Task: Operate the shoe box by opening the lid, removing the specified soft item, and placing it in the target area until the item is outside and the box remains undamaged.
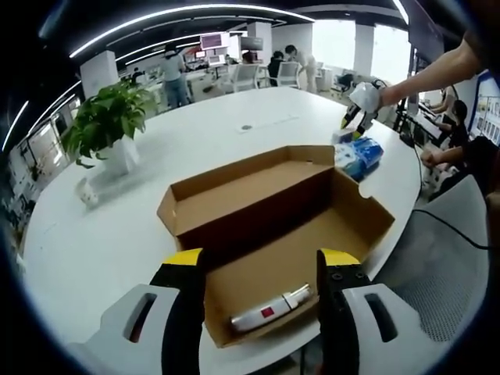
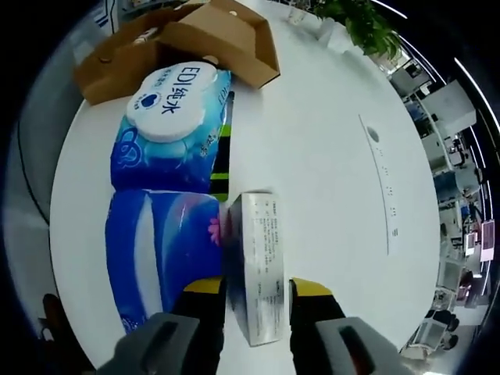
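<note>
- left gripper (image 1: 262,269): my jaws stand wide apart, nothing between them, hovering over the near end of the shoe box (image 1: 344,234).
- the shoe box is brown cardboard, open, sitting on the white table (image 1: 117,234); its lid (image 1: 234,187) is flipped up and stands along the far side.
- inside the box, at the near end, lies a white tube-like item with a red mark (image 1: 269,311), flat on the box floor between my left jaws in the picture, not touched.
- right gripper (image 2: 256,291): jaws narrow around a small silver-white carton (image 2: 262,266), one yellow-tipped jaw on each long side; it looks gripped.
- in the left gripper view my right gripper (image 1: 358,117) shows past the far end of the box, over the blue packs (image 1: 361,156), with a person's arm (image 1: 426,74) behind it.
- soft items: blue tissue pack (image 2: 160,258) lies just beside the carton on the table; wet-wipe pack with white flip cap (image 2: 172,129) lies touching its far end, next to the box corner (image 2: 226,39). both are outside the box.
- potted plant (image 1: 109,125) stands on the table well apart from the box.
- background is office desks with people; detail too small to tell.
</note>
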A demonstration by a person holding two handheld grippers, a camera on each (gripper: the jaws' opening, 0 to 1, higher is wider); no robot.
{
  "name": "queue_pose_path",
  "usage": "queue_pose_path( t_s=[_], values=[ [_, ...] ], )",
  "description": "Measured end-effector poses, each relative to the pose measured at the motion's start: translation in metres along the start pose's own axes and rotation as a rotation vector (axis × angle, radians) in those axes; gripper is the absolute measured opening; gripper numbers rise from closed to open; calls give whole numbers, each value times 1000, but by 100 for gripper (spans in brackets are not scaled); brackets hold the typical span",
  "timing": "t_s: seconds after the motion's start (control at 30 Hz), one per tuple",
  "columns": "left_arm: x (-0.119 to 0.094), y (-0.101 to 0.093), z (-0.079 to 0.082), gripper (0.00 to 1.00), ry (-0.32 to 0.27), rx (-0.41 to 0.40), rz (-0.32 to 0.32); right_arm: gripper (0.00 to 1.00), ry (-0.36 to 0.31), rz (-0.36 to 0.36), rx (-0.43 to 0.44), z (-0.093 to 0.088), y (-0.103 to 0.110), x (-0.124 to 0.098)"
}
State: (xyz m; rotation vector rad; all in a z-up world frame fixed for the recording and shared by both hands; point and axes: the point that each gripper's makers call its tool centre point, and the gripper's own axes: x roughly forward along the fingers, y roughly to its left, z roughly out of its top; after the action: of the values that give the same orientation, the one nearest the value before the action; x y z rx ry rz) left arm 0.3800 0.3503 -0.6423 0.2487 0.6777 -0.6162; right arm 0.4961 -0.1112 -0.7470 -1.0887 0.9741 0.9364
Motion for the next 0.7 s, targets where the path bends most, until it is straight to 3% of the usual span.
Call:
queue_pose_path(
  t_s=[0.7],
  values=[
    [-8,0,-1,57,-49,-20,3,28,0,-79,69,1,3,-36]
  ],
)
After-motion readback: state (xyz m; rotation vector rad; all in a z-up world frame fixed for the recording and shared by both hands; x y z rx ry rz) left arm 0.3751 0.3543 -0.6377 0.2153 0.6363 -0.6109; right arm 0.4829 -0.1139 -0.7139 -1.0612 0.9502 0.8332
